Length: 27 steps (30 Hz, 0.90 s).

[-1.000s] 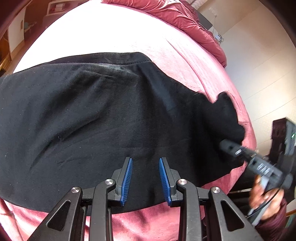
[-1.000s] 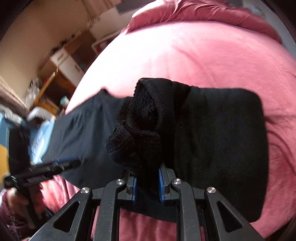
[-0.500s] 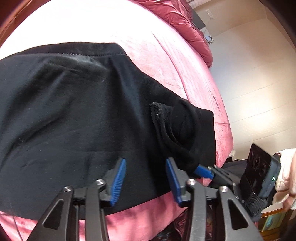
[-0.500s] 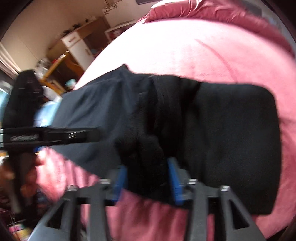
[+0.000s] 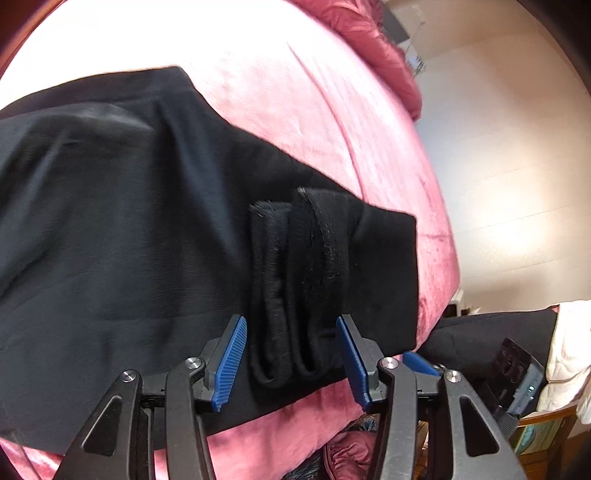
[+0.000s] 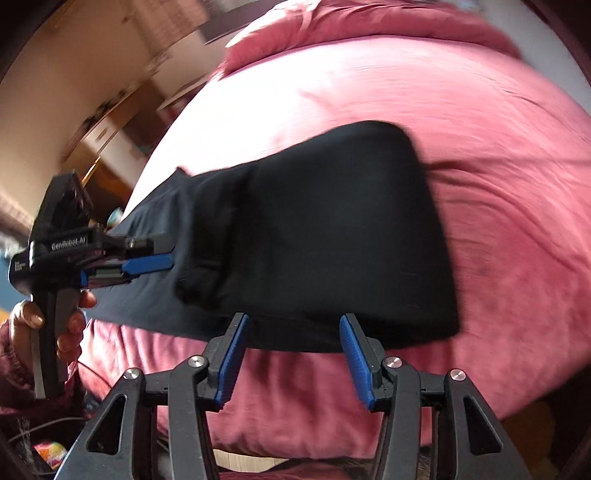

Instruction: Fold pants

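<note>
Black pants [image 5: 129, 229] lie flat on a pink bed [image 5: 332, 122]. The leg end is folded back over them, its bunched cuffs [image 5: 295, 280] lying on top near the front edge. My left gripper [image 5: 291, 360] is open, its blue pads either side of the cuffs without touching them. In the right wrist view the folded part of the pants [image 6: 332, 236] lies ahead. My right gripper [image 6: 293, 360] is open and empty just in front of the pants' near edge. The left gripper [image 6: 147, 264] shows at the left in that view, over the pants' edge.
A red duvet [image 6: 369, 26] is piled at the head of the bed. Wooden furniture [image 6: 110, 122] stands by the far wall. A chair with white cloth [image 5: 565, 354] stands to the right of the bed. The right gripper's body [image 5: 517, 373] shows low right.
My right gripper has let go of the pants' leg end, opened wide and drawn back. The leg end now lies folded on the pants. My left gripper has opened wider and moved over the cuffs.
</note>
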Each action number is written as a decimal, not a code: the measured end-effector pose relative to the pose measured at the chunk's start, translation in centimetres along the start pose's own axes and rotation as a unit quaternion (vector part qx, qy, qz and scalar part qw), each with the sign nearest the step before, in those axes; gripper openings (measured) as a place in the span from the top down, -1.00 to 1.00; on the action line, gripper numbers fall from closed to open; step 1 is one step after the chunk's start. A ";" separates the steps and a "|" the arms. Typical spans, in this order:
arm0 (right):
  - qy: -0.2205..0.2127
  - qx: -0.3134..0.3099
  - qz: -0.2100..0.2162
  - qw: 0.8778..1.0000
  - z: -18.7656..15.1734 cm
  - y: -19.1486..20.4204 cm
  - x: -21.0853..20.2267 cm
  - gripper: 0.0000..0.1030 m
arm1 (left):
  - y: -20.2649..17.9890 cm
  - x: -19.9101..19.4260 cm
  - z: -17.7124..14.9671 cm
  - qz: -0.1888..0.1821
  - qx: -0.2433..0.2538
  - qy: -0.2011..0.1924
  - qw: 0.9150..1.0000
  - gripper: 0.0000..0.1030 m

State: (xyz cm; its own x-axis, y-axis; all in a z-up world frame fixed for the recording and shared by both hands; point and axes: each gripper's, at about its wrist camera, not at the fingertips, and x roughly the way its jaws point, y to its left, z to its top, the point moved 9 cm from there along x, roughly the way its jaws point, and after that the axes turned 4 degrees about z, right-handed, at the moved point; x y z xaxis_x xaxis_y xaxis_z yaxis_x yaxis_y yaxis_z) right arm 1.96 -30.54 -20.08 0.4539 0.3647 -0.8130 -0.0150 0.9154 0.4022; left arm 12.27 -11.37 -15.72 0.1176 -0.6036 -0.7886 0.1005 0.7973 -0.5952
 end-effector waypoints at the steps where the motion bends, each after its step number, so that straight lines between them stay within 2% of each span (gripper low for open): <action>1: -0.006 0.009 -0.008 1.000 -0.3 -1.2 -0.7 0.01 | -0.5 0.7 0.0 0.003 0.004 0.009 1.000 0.00; 7: -0.020 0.078 -0.053 0.995 -1.6 -7.2 -3.5 0.00 | -1.0 3.6 0.4 0.047 0.007 0.028 0.998 0.08; 8: -0.016 0.085 -0.057 0.995 -2.2 -8.3 -4.0 0.00 | -1.2 3.7 0.5 0.047 0.011 0.027 0.998 0.22; 9: -0.011 0.091 -0.058 0.994 -2.4 -8.8 -4.0 0.00 | -1.7 4.1 0.7 0.050 0.017 0.028 0.998 0.58; 11: -0.003 0.095 -0.059 0.994 -2.9 -9.1 -3.4 0.00 | -2.0 4.0 0.9 0.054 0.027 0.021 0.998 0.69; 13: 0.002 0.091 -0.064 0.994 -3.1 -9.1 -2.7 -0.01 | -2.9 2.8 1.2 0.026 0.034 0.002 0.999 0.73; 17: 0.002 0.092 -0.063 0.994 -2.9 -8.5 -0.9 -0.16 | -5.5 -0.8 2.0 -0.028 0.049 -0.034 0.998 0.74; 19: -0.006 0.090 -0.062 0.994 -2.1 -7.9 -0.3 -0.17 | -6.8 -2.8 2.2 -0.044 0.064 -0.054 0.995 0.74; 21: -0.022 0.084 -0.081 0.993 -1.0 -7.5 0.1 -0.17 | -7.2 -3.8 2.3 -0.046 0.068 -0.064 0.995 0.74; 22: -0.025 0.080 -0.087 0.993 -0.6 -7.4 0.4 -0.15 | -7.2 -4.1 2.3 -0.045 0.068 -0.068 0.994 0.75; 25: -0.015 0.055 -0.109 0.992 -0.1 -6.7 1.5 0.39 | -5.4 -4.0 2.2 -0.024 0.056 -0.071 0.996 0.75; 27: -0.005 0.038 -0.117 0.992 -0.2 -6.4 2.2 0.43 | -3.5 -3.0 1.9 -0.004 0.039 -0.064 0.997 0.76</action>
State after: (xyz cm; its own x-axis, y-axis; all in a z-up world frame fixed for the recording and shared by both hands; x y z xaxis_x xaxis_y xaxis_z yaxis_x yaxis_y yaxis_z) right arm 2.82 -35.54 -24.51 0.4464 0.1410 -0.8837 0.1590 0.9593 0.2334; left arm 13.41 -12.35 -10.98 0.2405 -0.6108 -0.7544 0.1788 0.7918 -0.5841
